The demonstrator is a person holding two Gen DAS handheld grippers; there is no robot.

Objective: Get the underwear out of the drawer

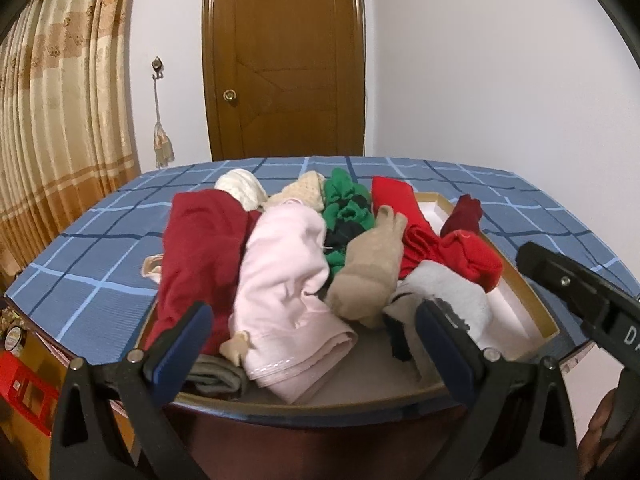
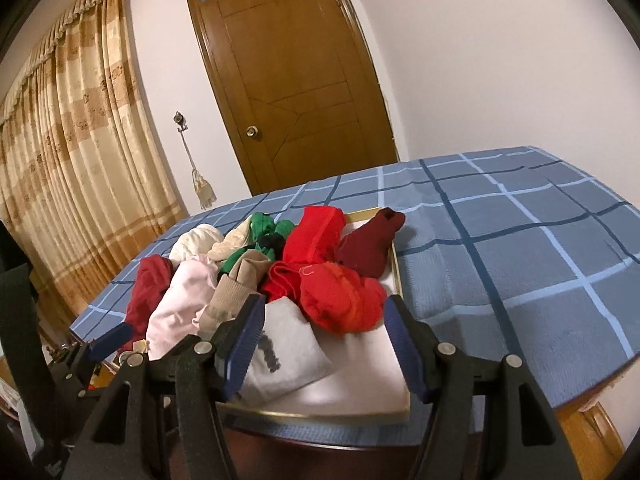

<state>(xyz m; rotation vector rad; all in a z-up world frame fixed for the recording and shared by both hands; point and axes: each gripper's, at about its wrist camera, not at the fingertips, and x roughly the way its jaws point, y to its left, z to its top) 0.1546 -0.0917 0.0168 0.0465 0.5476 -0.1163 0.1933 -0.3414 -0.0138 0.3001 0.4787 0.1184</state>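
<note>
A shallow gold-rimmed drawer [image 1: 536, 308] [image 2: 396, 276] holds a heap of clothes. Folded pink underwear [image 1: 288, 280] [image 2: 180, 304] lies at the front, a dark red garment [image 1: 200, 248] to its left, a beige sock [image 1: 372, 276] and green cloth [image 1: 344, 208] to its right. My left gripper [image 1: 314, 320] is open just in front of the pink underwear, touching nothing. My right gripper [image 2: 324, 312] is open too, at the drawer's right front, with a grey-white sock [image 2: 288, 344] and bright red cloth [image 2: 340, 296] lying beyond its fingers, not pinched. Its black body [image 1: 560, 280] shows in the left wrist view.
The drawer rests on a bed with a blue checked cover [image 2: 520, 260]. A dark wooden edge [image 1: 320, 432] runs below the drawer front. A maroon sock [image 2: 368, 248] hangs over the far rim. Behind are a wooden door [image 1: 284, 60] and curtains [image 1: 60, 120].
</note>
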